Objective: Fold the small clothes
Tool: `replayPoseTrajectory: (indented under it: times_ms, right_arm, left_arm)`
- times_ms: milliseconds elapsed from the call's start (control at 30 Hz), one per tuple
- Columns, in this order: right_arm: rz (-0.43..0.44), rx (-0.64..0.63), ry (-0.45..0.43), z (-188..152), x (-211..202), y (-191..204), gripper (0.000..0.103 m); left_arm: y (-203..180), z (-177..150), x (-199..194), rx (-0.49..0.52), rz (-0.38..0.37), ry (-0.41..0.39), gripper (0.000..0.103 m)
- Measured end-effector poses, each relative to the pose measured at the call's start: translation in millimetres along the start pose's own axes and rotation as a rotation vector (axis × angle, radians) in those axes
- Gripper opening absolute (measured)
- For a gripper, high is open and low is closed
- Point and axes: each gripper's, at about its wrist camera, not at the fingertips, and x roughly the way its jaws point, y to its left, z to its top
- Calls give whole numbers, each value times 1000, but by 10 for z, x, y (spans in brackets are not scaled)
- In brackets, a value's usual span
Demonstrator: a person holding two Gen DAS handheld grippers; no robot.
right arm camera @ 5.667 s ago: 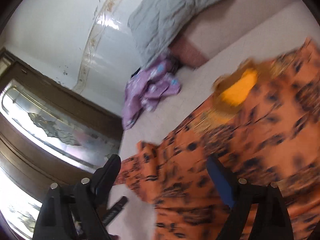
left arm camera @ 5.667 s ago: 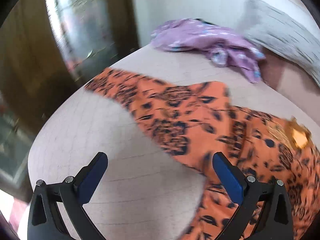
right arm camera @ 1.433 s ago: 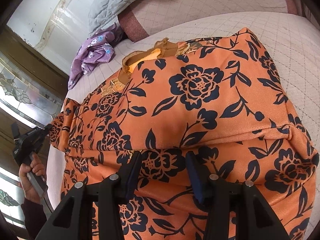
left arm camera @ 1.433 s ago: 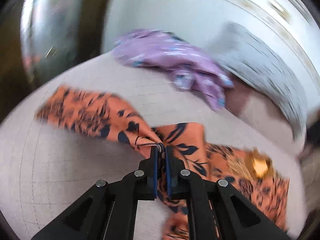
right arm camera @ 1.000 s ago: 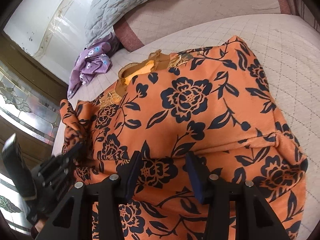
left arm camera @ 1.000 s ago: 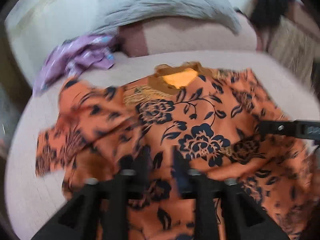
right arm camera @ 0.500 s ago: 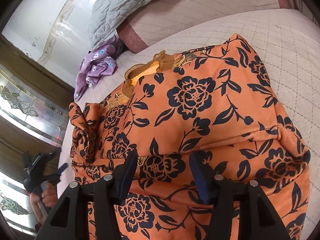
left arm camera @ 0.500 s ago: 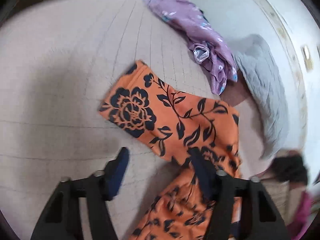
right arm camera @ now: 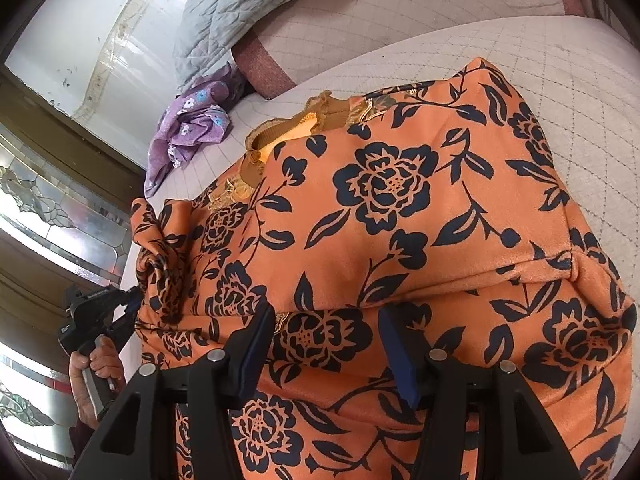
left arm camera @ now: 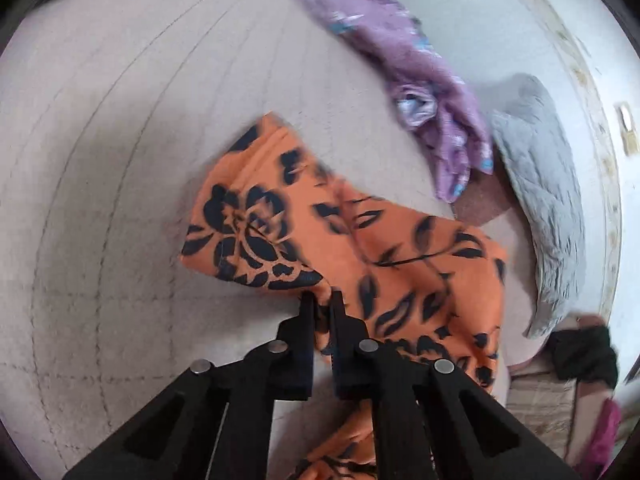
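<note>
Left hand-held gripper (left arm camera: 321, 298) is clamping the orange top's (right arm camera: 400, 216) sleeve (left arm camera: 256, 220), which is stretching out over the bed (left arm camera: 100, 160) away from the body. Right hand-held gripper (right arm camera: 326, 344) is hovering agape above the hem.

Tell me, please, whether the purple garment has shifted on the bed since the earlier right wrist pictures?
No. The purple garment lies crumpled in the same spot, just below the grey quilt near the wall, as it did a second ago.

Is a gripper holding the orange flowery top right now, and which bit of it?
Yes. The left gripper is shut on the orange top, pinching the lower edge of its sleeve. The right gripper is open, holding nothing.
</note>
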Motion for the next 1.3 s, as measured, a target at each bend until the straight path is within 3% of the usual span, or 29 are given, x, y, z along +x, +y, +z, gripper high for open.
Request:
replayPoseTrajectory:
  times_ms: [100,200,300,400,433,467,533,567,633,700,767,867,967,1133,1200,1300]
  right_arm:
    - [-6,7,-23,37,-55,-34,58]
    - [-9,29,-52,90,-131,-82,58]
    - [-5,63,-83,152,-220,-155,58]
    - [-4,106,-132,211,-361,-251,58]
    - [-1,126,-152,231,-424,-297,58]
    - [3,142,-167,249,-474,-336,58]
    - [8,176,-199,280,-586,-424,58]
    - [9,191,-214,294,-637,-472,62]
    - [7,205,-231,314,-694,-515,68]
    - [9,204,-230,332,-698,-521,68]
    - [8,188,-222,328,-665,-484,68]
    - [3,161,-191,278,-540,-406,68]
    - [-3,129,-154,213,-402,-320,68]
    - [-19,63,-128,135,-272,-176,68]
    - [-17,53,-122,118,-248,-157,68]
    - [-8,58,-116,116,-233,-169,68]
  left_arm:
    - [-462,-63,-123,169,6,-56,5]
    - [-1102,-348,-271,405,22,-104,5]
    - [-1754,-844,-379,614,-88,-85,4]
    - [-2254,-1475,-368,828,-161,-10,4]
    - [-2357,-1665,-335,889,-165,20,10]
    - [-2422,-1849,-290,951,-167,59,30]
    - [-2431,-1956,-256,1010,-149,56,56]
    - [-2394,-1922,-286,1016,-129,19,57]
    - [-2267,-1732,-349,965,-96,-13,58]
    - [-1917,-1343,-420,798,-41,-33,62]
    - [-1391,-921,-418,569,39,-40,64]
    - [-600,-492,-372,243,103,18,64]
    - [-57,-270,-312,3,82,51,64]
    - [40,-263,-82,-82,-17,143,63]
    - [23,-261,12,-109,-29,144,62]
    - [-1,-218,179,-119,-44,128,40]
